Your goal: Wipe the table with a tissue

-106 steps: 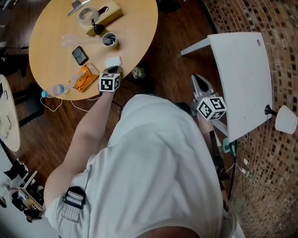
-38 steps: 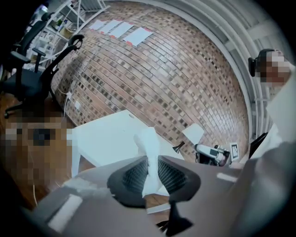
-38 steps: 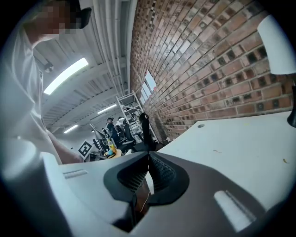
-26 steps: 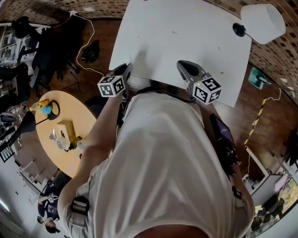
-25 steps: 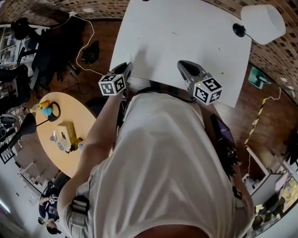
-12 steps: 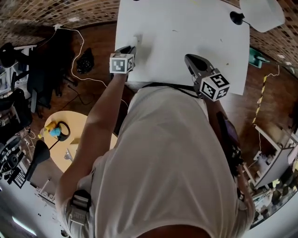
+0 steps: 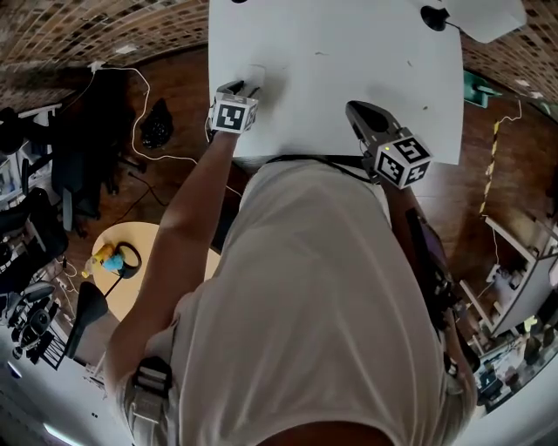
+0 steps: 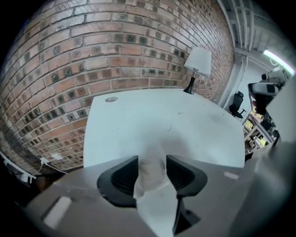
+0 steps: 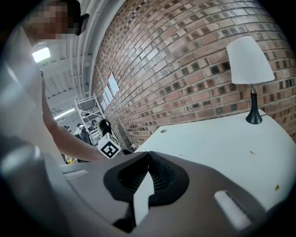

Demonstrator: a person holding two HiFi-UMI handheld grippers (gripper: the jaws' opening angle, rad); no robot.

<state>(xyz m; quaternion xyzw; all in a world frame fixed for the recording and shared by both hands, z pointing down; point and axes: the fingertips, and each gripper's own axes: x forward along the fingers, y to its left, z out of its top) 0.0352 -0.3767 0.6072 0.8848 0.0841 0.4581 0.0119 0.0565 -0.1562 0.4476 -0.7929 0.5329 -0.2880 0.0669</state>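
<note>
left gripper view, left gripper (image 8: 152,159) jaws just opened round tissue (image 8: 151,192), right gripper (image 9: 148,153) closed

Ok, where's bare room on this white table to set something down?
The broad middle of the white table is bare, between the tissue at its left edge and the lamp in the far right corner. Nowhere is crowded.

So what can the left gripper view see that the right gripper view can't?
Only the left gripper view shows the tissue between the left gripper's jaws, which have just been opening. Only the right gripper view shows the right gripper, shut and empty, and the person's arm. Both show the white table, the lamp and the brick wall.
</note>
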